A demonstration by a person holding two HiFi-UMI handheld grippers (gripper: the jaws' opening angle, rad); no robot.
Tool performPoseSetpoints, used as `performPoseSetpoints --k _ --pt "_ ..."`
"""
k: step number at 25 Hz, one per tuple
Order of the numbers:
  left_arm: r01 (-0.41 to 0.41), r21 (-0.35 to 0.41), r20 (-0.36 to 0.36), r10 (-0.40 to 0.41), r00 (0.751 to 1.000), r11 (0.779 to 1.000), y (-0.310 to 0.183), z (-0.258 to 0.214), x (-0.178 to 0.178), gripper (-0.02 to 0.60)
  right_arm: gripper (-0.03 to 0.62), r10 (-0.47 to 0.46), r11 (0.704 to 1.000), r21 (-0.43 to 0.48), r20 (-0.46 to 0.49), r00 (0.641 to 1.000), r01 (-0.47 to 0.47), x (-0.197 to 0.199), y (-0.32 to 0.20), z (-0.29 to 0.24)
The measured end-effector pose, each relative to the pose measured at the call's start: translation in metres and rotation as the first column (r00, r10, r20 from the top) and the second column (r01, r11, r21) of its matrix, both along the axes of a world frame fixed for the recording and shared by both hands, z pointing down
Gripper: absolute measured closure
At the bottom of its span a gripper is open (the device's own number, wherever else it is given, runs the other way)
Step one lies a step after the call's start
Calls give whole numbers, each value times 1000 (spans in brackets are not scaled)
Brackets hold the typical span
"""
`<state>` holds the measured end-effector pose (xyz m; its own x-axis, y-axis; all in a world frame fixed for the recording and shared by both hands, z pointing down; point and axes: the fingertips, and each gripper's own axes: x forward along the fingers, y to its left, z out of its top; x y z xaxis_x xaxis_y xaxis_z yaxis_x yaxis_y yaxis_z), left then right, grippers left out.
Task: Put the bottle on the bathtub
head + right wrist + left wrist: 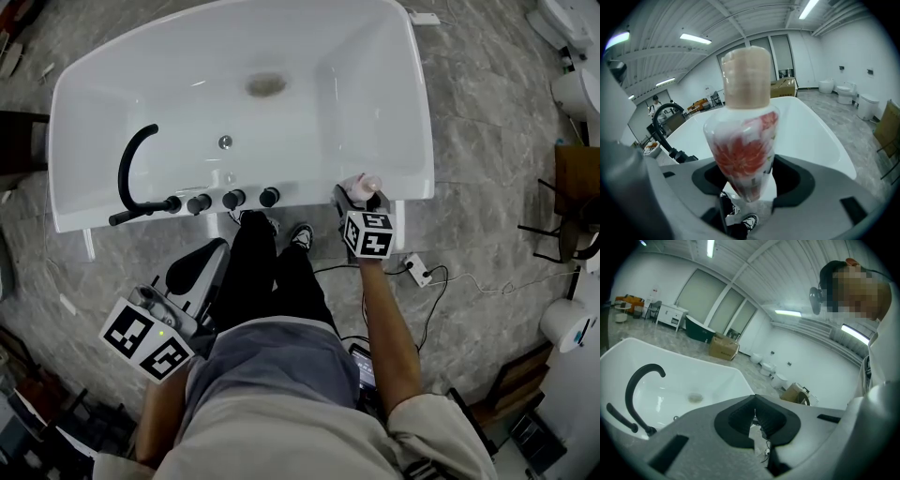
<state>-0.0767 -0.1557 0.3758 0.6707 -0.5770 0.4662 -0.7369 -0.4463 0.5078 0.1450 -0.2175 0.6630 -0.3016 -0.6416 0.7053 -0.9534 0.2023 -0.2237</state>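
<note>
A white bathtub (412,112) fills the top of the head view. My right gripper (359,197) is at the tub's near right corner, shut on a small bottle (364,184). In the right gripper view the bottle (745,140) is clear with a red flower print and a beige cap, and it stands upright between the jaws, with the tub (811,136) behind it. Whether the bottle's base touches the rim is hidden. My left gripper (211,258) hangs low by the person's left leg, short of the tub. Its pads (764,420) meet with nothing between them.
A black curved faucet (131,173) and several black knobs (234,199) stand on the tub's near rim, and a drain (266,84) sits in the basin. The person's shoes (302,236) are below the rim. A power strip (418,270) with cables lies on the stone floor.
</note>
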Motion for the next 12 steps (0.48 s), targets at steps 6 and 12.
performPoseSetpoints --k 6,12 --pt "40 46 -41 -38 998 998 -8 -9 -7 574 326 -22 1000 6 -36 999 22 -2 -5 10" --pt "34 32 -44 -32 998 999 -7 -6 -3 574 326 5 1000 27 -55 998 -3 -1 -5 16"
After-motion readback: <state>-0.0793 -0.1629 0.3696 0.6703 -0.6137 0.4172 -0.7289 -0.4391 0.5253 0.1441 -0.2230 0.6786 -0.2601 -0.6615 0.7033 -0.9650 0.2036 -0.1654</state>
